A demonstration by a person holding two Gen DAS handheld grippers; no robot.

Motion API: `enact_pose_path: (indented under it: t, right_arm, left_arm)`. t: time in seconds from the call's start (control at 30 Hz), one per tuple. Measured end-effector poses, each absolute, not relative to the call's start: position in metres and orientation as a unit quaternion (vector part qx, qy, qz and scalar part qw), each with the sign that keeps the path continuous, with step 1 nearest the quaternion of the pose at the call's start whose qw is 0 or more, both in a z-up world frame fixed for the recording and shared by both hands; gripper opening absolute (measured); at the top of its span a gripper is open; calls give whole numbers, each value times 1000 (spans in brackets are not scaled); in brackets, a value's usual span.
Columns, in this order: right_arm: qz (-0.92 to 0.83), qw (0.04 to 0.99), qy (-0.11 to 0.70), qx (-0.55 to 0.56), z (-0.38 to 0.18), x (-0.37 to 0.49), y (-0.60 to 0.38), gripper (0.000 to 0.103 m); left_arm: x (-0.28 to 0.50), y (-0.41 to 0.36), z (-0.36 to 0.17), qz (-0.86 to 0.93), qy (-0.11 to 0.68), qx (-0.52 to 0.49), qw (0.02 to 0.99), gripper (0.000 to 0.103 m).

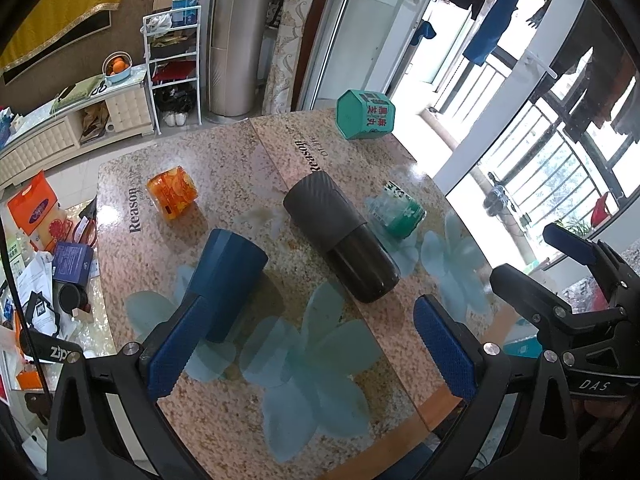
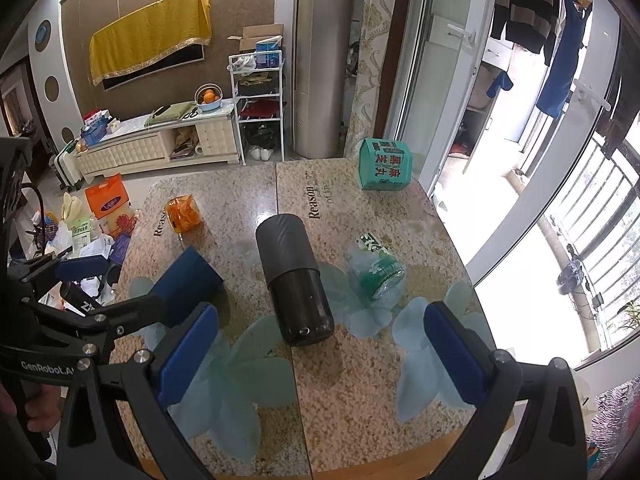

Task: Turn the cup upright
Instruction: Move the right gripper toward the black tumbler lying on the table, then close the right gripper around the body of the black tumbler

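- Nearest my left lens are my left gripper's (image 1: 312, 350) blue pads, spread wide with nothing between them; the left pad (image 1: 176, 344) overlaps the near end of the blue cup (image 1: 226, 276), though I cannot tell whether it touches.
- My right gripper (image 2: 320, 356) is likewise spread and empty, hovering over the near part of the table (image 2: 360, 400).
- The cup lies on its side on the table, left of centre, its far end pointing away toward the orange pack (image 1: 172, 192); which end is the mouth I cannot tell.
- Relative to my left gripper, the cup sits off the left finger rather than in the gap, so as I judge it I must shift left to centre it.
- To do this well I would straddle the cup across its body near the middle, close firmly, then rotate my wrist until the base faces down and set it flat.
- The smooth, tapered wall may slip, so a square grip matters.
- Just right of the cup lies a black flask (image 1: 340, 240) on its side; I should keep clear of it when swinging.
- Beyond it lie a green bottle (image 1: 398, 212) and, near the far edge, a green box (image 1: 366, 114).
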State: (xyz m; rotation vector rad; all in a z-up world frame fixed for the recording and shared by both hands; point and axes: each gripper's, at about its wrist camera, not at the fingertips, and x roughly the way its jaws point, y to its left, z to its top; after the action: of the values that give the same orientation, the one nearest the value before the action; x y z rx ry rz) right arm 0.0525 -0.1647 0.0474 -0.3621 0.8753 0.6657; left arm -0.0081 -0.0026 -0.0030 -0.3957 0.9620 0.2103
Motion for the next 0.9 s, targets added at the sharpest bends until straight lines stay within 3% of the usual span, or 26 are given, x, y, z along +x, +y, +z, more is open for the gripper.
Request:
enact_pose_path:
  t: [0.9]
  right_arm:
    - [369,774,463,-224,21,110,-118,103]
  left_arm:
    - [-8,15,-33,172,455,-253,836,103]
